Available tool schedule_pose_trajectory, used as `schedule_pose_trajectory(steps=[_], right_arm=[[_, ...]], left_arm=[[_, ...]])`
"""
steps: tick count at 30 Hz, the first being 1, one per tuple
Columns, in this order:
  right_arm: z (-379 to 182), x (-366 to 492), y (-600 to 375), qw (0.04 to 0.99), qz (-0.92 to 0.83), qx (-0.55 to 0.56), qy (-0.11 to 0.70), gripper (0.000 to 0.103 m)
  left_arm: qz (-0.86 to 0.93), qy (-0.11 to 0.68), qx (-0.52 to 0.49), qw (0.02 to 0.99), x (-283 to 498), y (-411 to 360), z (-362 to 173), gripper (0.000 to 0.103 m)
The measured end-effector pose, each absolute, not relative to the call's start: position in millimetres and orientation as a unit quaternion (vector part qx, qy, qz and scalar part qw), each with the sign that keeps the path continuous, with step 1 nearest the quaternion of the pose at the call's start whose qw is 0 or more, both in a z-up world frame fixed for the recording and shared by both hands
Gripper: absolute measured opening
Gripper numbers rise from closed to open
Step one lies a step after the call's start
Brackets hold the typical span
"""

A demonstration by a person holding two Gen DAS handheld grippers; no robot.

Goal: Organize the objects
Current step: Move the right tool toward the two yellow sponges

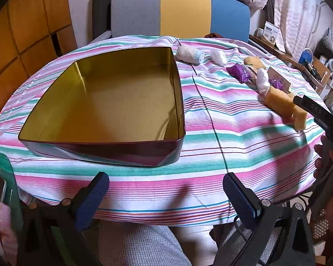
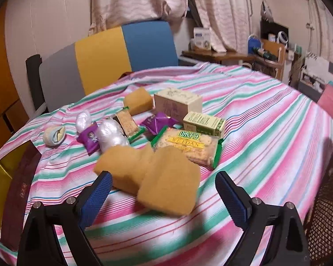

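Big tin [image 1: 113, 102] sits on the left of the striped tablecloth [image 1: 222, 133], dark maroon outside, shiny gold inside, nothing in it. The snacks are piled off to its right: tan sponge-looking blocks [image 2: 168, 184], purple candy packs [image 2: 90, 138], a Weidan cracker pack [image 2: 188, 146] and a cream box [image 2: 177, 104]. Left gripper [image 1: 166, 195] hangs near the tin, fingers wide apart. Right gripper [image 2: 164, 192] is spread open too, straddling the nearest tan block without touching it.
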State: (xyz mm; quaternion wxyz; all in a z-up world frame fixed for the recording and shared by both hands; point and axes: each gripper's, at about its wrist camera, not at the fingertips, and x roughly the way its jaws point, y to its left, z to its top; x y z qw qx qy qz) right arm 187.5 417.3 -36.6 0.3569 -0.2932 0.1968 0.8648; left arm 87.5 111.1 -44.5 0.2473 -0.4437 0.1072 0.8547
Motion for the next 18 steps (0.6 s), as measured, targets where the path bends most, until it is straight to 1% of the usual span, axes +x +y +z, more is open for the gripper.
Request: schedule_pose_trajectory(steps=[3, 5, 7, 13, 15, 18], right_arm=[[-47.9, 179.6, 427.5, 0.341, 0.859, -0.317, 0.213, 0.095], [-51.7, 174.6, 425.4, 0.312, 0.862, -0.324, 0.235, 0.094], [-50.3, 170.8, 411.9, 0.278, 0.875, -0.317, 0.237, 0.094], [-37.5, 153.5, 356.3, 0.155, 0.922, -0.304, 0.185, 0.093], [-32.3, 155.8, 351.8, 0.152, 0.927, -0.291, 0.181, 0.093], [-30.3, 161.5, 360.3, 0.187, 0.922, -0.282, 0.186, 0.093]], left_arm=[[0.852, 0.109, -0.450, 0.244, 85.2, 114.9, -47.2, 0.103], [0.850, 0.112, -0.452, 0.245, 85.3, 116.0, -47.6, 0.103], [0.851, 0.111, -0.450, 0.247, 86.1, 116.2, -46.6, 0.103], [0.851, 0.094, -0.451, 0.254, 83.8, 118.8, -41.5, 0.103], [0.852, 0.087, -0.449, 0.254, 82.9, 118.8, -39.0, 0.103], [0.853, 0.081, -0.448, 0.253, 82.0, 119.4, -36.8, 0.103]])
